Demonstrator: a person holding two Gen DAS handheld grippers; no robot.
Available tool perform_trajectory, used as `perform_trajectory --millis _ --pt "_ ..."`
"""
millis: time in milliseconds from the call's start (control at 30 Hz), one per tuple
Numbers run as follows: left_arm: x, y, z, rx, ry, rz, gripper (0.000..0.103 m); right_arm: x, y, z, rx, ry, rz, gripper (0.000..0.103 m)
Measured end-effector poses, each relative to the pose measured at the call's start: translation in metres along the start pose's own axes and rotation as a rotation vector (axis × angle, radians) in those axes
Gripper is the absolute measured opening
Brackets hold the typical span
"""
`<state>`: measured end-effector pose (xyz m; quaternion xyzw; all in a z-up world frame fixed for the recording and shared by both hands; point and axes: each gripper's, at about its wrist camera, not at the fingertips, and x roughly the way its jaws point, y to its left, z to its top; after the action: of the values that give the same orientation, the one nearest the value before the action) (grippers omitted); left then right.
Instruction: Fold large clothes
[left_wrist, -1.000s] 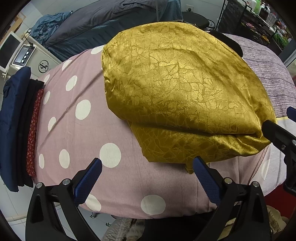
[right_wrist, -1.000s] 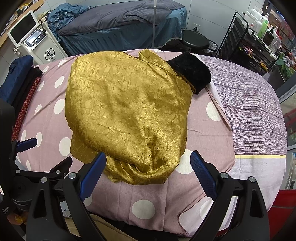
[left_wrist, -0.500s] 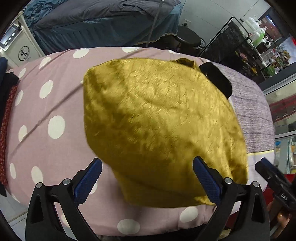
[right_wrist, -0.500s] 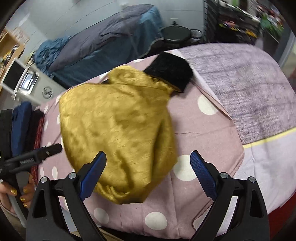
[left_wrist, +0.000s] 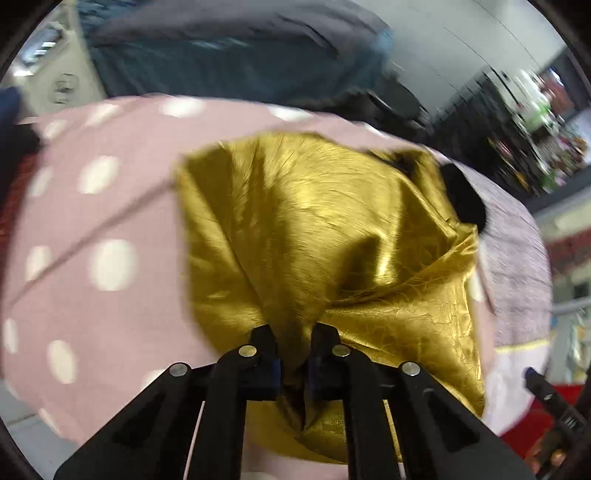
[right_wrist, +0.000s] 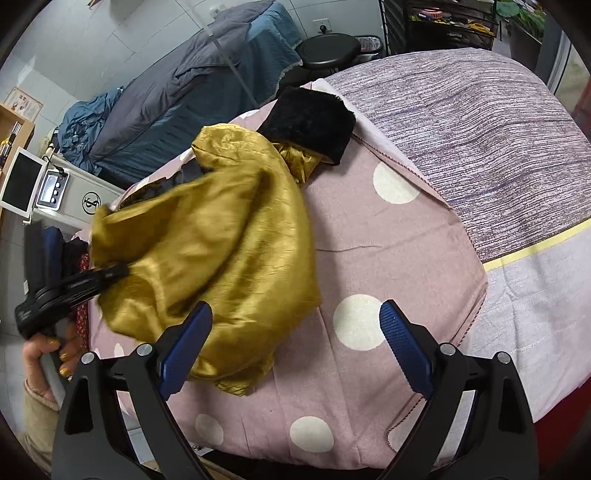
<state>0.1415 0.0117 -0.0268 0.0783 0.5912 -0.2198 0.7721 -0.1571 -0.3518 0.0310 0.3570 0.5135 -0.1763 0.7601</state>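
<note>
The glossy gold garment (right_wrist: 218, 254) lies bunched on the polka-dot bed (right_wrist: 373, 240). The left tool (left_wrist: 293, 350) has just clamped its near hem; the right tool (right_wrist: 293, 345) gapes wide, empty. Only the right view shows its black fur cuff (right_wrist: 310, 122) clearly.
</note>
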Motion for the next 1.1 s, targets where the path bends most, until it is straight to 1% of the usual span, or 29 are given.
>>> perform_trajectory --millis 33,67,100,167,233,300,400,433,467,500,533,567,600,667,700,733,767,800,833,867,900,933,1000,1067,1100 --pt "-0.013 0.026 -0.007 -0.032 -0.036 0.072 0.007 0.002 0.001 0.000 -0.008 0.003 0.002 0.091" --pt "-0.021 0.050 -0.014 -0.072 -0.048 0.123 0.007 0.005 0.004 -0.001 -0.014 0.010 0.007 0.091" --pt "-0.028 0.081 -0.025 -0.133 -0.042 0.177 0.006 0.010 0.006 -0.002 -0.019 0.022 0.020 0.091" --pt "-0.033 0.134 -0.050 -0.256 -0.004 0.222 0.006 0.022 0.012 -0.004 -0.024 0.056 0.053 0.091" --pt "-0.031 0.178 -0.086 -0.354 0.052 0.297 0.006 0.035 0.017 -0.008 -0.023 0.099 0.094 0.091" --pt "-0.025 0.202 -0.117 -0.400 0.117 0.356 0.006 0.051 0.025 -0.014 -0.028 0.150 0.130 0.091" --pt "-0.007 0.215 -0.160 -0.429 0.212 0.411 0.006 0.074 0.035 -0.022 -0.049 0.207 0.141 0.091" --pt "-0.002 0.216 -0.174 -0.437 0.238 0.426 0.002 0.082 0.038 -0.024 -0.046 0.224 0.144 0.091" --pt "0.000 0.218 -0.183 -0.445 0.261 0.437 0.000 0.089 0.040 -0.025 -0.032 0.239 0.165 0.091" --pt "0.002 0.216 -0.191 -0.451 0.268 0.428 0.000 0.095 0.041 -0.025 -0.014 0.250 0.193 0.091" --pt "-0.001 0.218 -0.199 -0.459 0.259 0.406 0.000 0.100 0.044 -0.024 0.011 0.256 0.235 0.091" --pt "-0.006 0.217 -0.201 -0.473 0.235 0.375 0.000 0.104 0.047 -0.021 0.029 0.251 0.267 0.091" --pt "-0.011 0.217 -0.200 -0.479 0.207 0.350 0.000 0.107 0.051 -0.016 0.045 0.233 0.280 0.091" --pt "-0.026 0.216 -0.193 -0.481 0.148 0.332 0.002 0.111 0.058 -0.001 0.085 0.172 0.269 0.091" --pt "-0.037 0.215 -0.187 -0.483 0.105 0.326 0.015 0.114 0.060 0.006 0.106 0.150 0.259 0.091" --pt "-0.047 0.210 -0.179 -0.488 0.066 0.317 0.045 0.119 0.063 0.014 0.129 0.141 0.255 0.091" --pt "-0.058 0.208 -0.171 -0.493 0.026 0.309 0.062 0.126 0.067 0.021 0.149 0.146 0.270 0.091" --pt "-0.071 0.199 -0.157 -0.492 -0.031 0.285 0.076 0.133 0.071 0.027 0.155 0.160 0.292 0.091" --pt "-0.080 0.193 -0.147 -0.477 -0.080 0.255 0.077 0.141 0.078 0.029 0.139 0.185 0.308 0.086" --pt "-0.085 0.184 -0.139 -0.452 -0.101 0.232 0.077 0.148 0.084 0.031 0.116 0.212 0.301 0.075" --pt "-0.088 0.173 -0.125 -0.401 -0.108 0.204 0.079 0.154 0.090 0.028 0.086 0.245 0.264 0.043" --pt "-0.088 0.165 -0.116 -0.353 -0.110 0.190 0.082 0.152 0.096 0.024 0.064 0.260 0.251 0.027" --pt "-0.091 0.138 -0.091 -0.252 -0.128 0.177 0.082 0.143 0.107 0.011 0.002 0.243 0.256 0.018" --pt "-0.092 0.116 -0.070 -0.168 -0.144 0.153 0.083 0.126 0.109 -0.007 -0.082 0.219 0.253 0.016" --pt "-0.090 0.103 -0.060 -0.123 -0.148 0.136 0.084 0.117 0.104 -0.015 -0.092 0.214 0.259 0.013"
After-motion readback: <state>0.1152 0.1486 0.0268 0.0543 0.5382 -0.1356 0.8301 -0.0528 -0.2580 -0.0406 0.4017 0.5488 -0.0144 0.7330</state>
